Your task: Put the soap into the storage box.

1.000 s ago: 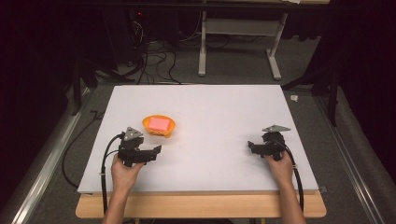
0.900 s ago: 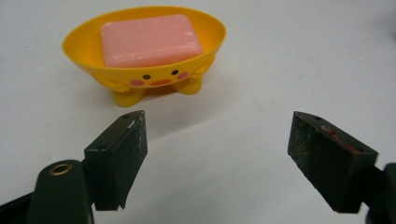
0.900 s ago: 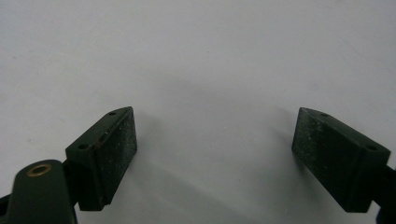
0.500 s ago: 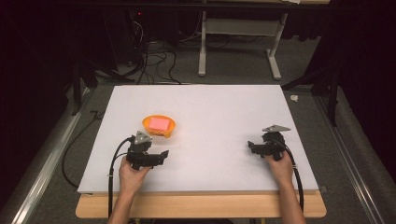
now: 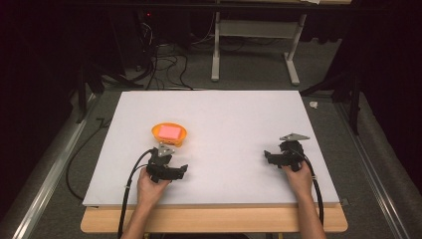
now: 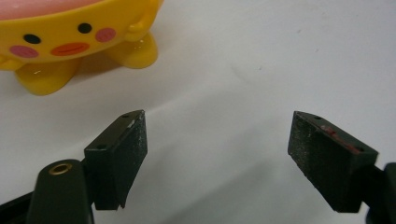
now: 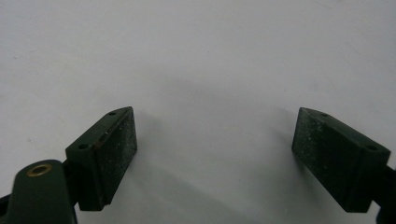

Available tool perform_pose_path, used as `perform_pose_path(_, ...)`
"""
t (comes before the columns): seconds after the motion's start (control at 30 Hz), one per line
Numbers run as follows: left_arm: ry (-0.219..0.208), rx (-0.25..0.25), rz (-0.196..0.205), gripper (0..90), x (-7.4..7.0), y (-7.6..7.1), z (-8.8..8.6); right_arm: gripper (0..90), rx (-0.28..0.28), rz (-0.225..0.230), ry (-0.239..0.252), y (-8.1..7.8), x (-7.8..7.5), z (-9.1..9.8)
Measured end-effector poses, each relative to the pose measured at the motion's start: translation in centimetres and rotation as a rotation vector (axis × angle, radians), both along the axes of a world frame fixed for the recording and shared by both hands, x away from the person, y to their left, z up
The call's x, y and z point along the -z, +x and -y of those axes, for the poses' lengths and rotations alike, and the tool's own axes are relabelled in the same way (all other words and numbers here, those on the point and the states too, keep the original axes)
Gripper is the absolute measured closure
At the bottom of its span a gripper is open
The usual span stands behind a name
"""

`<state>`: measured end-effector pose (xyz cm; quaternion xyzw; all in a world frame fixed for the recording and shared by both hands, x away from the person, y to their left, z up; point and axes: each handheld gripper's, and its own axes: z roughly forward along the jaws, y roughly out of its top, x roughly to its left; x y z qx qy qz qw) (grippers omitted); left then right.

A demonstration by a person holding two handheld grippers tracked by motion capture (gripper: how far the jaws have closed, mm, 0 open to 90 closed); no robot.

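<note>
The little yellow bowl (image 5: pixel 169 134) with the pink block (image 5: pixel 169 132) lying in it sits on the near-left part of the white board (image 5: pixel 224 114), and by the look of it the placing is done, with nothing gripped. Just near of it the left gripper (image 5: pixel 181 172) rests low with jaws spread and empty. Over on the right the right gripper (image 5: pixel 266 158) is spread and empty too, with bare board between them and the board's near edge close behind both hands.

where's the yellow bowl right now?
High view: the yellow bowl sits on the left half of the white table, just beyond the left gripper, apart from it, a pink block inside.
</note>
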<state>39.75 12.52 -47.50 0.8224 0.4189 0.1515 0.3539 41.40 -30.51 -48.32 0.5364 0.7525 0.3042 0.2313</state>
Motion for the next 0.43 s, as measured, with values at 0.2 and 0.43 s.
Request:
perform_pose_path(0.2,0.017,-0.005,0.028,18.7,1.0,0.3,0.7,14.4,0.000,0.000,0.000,0.0,0.0,0.0)
perform_pose_path(0.43,0.006,-0.011,0.045,18.6,1.2,0.2,0.7,14.4,0.000,0.000,-0.001,0.0,0.0,0.0)
